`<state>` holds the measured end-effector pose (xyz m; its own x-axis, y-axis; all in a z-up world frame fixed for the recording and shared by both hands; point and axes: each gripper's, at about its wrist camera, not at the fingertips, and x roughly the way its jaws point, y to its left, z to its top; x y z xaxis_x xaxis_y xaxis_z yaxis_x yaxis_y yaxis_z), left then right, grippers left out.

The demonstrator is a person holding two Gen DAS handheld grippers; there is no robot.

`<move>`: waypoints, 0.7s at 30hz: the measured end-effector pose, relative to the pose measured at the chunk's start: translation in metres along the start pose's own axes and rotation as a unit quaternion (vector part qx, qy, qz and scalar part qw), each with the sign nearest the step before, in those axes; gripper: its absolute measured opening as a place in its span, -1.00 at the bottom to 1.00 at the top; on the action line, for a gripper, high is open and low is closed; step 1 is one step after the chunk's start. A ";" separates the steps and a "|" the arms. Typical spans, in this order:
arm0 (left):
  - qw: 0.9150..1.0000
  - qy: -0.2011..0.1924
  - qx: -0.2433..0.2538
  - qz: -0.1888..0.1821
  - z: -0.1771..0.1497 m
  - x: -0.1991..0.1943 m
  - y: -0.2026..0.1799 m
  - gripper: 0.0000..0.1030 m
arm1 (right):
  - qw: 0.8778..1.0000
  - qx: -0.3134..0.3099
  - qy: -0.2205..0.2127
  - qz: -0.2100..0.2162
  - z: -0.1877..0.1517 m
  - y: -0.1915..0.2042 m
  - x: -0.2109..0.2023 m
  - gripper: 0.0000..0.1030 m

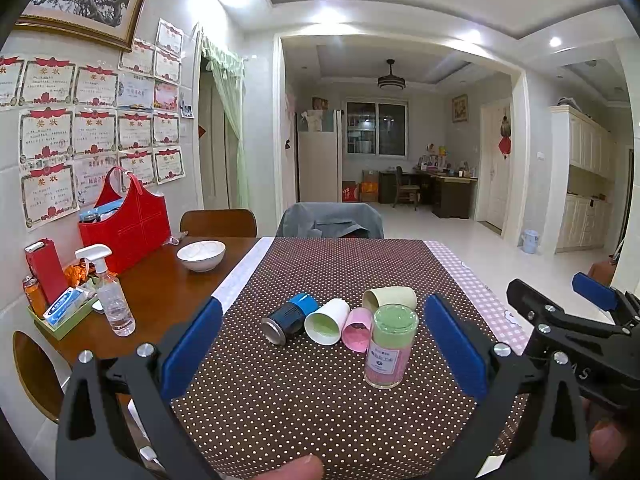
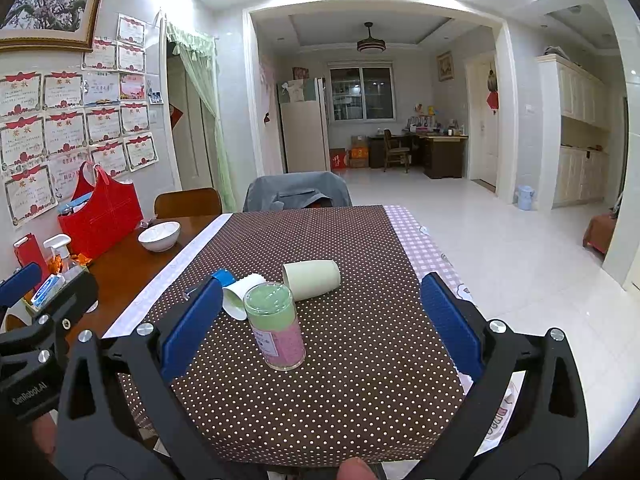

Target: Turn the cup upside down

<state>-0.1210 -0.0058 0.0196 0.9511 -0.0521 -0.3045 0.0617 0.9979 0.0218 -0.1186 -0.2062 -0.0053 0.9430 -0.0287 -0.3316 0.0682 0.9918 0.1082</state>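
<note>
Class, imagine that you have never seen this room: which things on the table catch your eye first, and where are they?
A cluster of cups sits mid-table on the brown polka-dot tablecloth: an upright clear cup with green and pink layers in front, and a cream cup on its side behind. A red felt tote bag stands by the wall.

White bowl [image 1: 201,255], red bag [image 1: 128,224], spray bottle [image 1: 112,300], dotted tablecloth [image 1: 320,380]

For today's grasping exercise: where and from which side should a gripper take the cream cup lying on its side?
Grip the cream cup across its round wall near mid-length, coming from above with fingers straddling it. It lies with its mouth to the left, away from the other cups, so the right gripper, open, has room.
</note>
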 end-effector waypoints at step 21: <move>1.000 0.001 -0.007 0.002 -0.003 0.004 0.004 0.93 | 1.000 0.001 0.008 0.003 -0.004 -0.001 0.006 0.89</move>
<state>-0.1180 -0.0024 0.0160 0.9507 -0.0489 -0.3061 0.0541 0.9985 0.0085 -0.1145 -0.2065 -0.0110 0.9383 -0.0209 -0.3451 0.0630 0.9918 0.1113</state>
